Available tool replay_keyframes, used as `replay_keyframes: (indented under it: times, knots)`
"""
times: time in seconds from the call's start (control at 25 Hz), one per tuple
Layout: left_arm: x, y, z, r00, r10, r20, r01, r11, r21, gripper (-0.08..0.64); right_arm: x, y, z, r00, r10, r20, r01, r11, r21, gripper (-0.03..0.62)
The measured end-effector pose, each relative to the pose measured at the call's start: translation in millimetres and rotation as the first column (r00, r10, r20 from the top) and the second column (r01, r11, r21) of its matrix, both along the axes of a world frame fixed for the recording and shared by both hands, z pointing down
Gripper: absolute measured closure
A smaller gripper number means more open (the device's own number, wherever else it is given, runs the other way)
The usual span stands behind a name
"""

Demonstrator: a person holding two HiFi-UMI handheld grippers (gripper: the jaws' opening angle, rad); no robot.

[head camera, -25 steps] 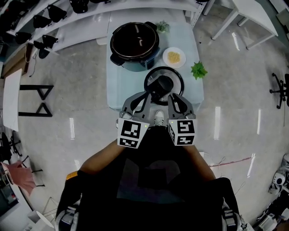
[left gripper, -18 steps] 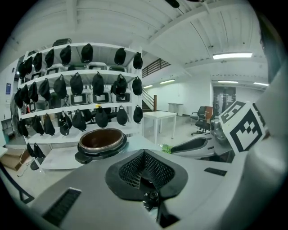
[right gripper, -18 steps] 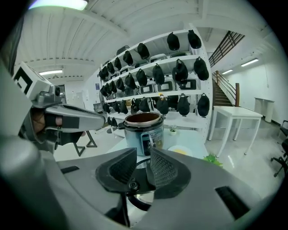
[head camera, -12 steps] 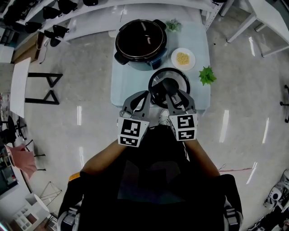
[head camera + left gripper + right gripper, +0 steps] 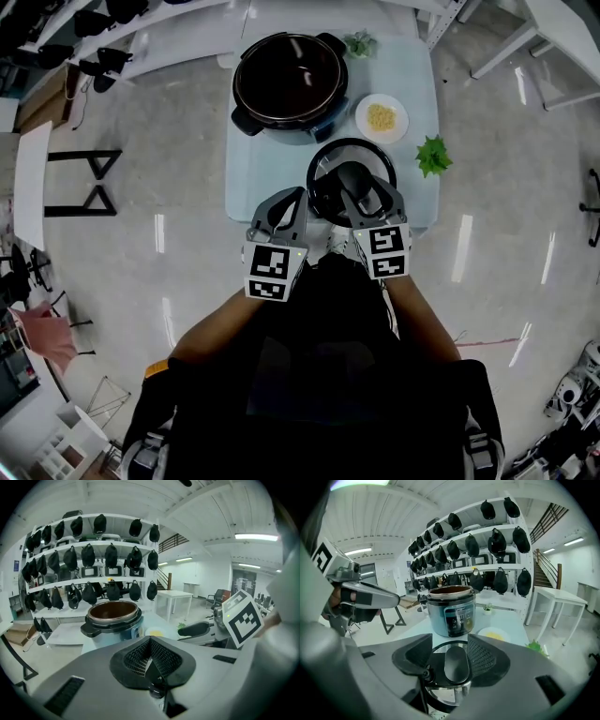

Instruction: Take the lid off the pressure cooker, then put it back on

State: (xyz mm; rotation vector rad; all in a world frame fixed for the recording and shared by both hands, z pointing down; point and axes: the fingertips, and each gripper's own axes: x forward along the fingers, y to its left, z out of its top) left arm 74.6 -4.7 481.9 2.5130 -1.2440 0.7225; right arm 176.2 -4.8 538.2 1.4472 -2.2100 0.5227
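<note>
Black lid at the table edge; right hand-held gripper just opened astride its handle, left hand-held gripper pressed together.

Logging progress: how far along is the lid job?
Done: the lid is off, lying on the table, cooker open. In hand: the right gripper has just been opening its jaws, the lid's handle loose between them. Still to do: putting the lid back on.

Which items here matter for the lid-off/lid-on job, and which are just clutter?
Job:
- pressure cooker, standing open
- lid, lying flat beside it on the near side

Lying about:
- plate with yellow food
- two small green plants
- dark items on the shelves
</note>
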Motion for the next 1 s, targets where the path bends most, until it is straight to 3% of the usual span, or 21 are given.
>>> replay_keyframes:
  times: [0.52,1.0]
  knots:
    - [-1.3,-23.5,73.5,1.0,-0.001,0.015,0.002,0.993,-0.115,0.552,-8.2,-27.9,73.5,0.998,-0.049,-0.039,0.045,0.993,-0.107,0.295]
    - [3.1,-40.0,106.5,0.999,0.027,0.035,-0.021,0.987,-0.158,0.554,-15.3,-35.5,112.4,0.994,-0.103,-0.049,0.095,0.985,-0.141,0.282]
